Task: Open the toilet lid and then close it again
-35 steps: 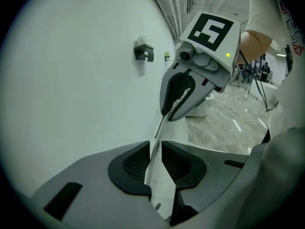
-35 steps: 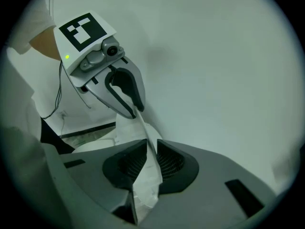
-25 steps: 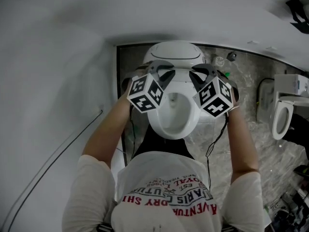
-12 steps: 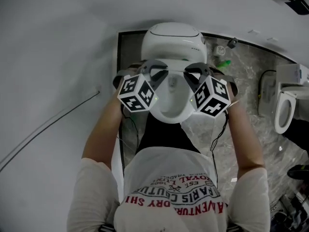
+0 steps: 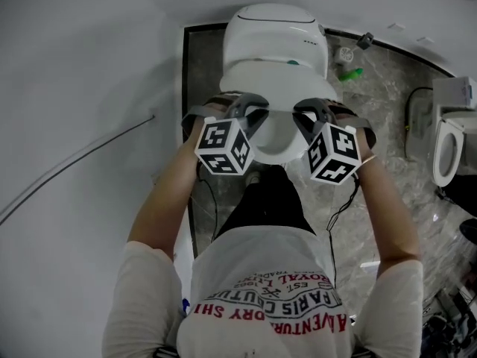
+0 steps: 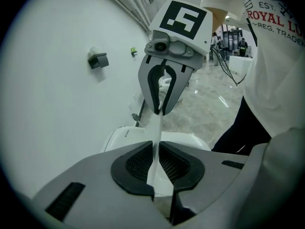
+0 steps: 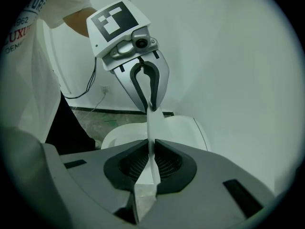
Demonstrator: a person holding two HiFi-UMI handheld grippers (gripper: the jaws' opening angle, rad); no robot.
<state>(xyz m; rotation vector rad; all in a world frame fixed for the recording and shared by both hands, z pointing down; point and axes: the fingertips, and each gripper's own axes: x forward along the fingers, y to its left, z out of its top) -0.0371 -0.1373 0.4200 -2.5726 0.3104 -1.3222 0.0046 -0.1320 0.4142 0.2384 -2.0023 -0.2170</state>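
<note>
The left hand-held gripper (image 6: 156, 163) is closing its jaws on the thin front rim of the toilet lid (image 5: 276, 88), which is already pinched between its pads. From there the lid runs straight ahead to the right hand-held gripper (image 7: 151, 163), clenched on the same rim from the opposite side. Holding both sides probably keeps the lid from twisting as it swings. The lid is glossy white, smooth and slim-edged, apparently partway between upright and shut.

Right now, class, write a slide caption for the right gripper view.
Right tool pinches the toilet lid by its thin edge, toilet beyond.
</note>
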